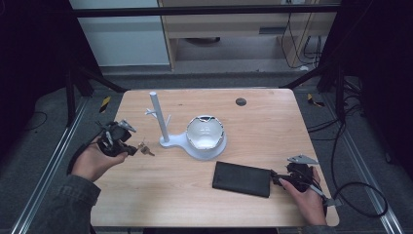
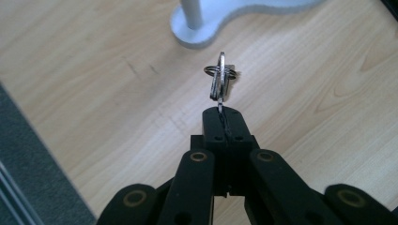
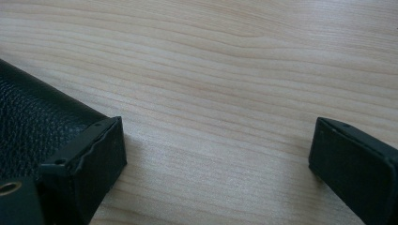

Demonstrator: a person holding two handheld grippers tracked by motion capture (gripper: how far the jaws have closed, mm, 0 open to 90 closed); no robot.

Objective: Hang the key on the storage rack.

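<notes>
With your left gripper jaws clamped on the keys and your right gripper jaws apart beside the wallet, carry the keys ahead to a peg of the key stand.

High view overhead, gripper views close, sharing table

- The keys hang pinched in the left gripper; their lower blades are hidden between the closed pads.
- In the high view the keys are too small to count.
- The black leather case is cut off by the left edge of the right gripper view, and one finger covers its near corner.
- The white stand is cropped at the top edge.
- The contents of the bowl are unclear.
</notes>
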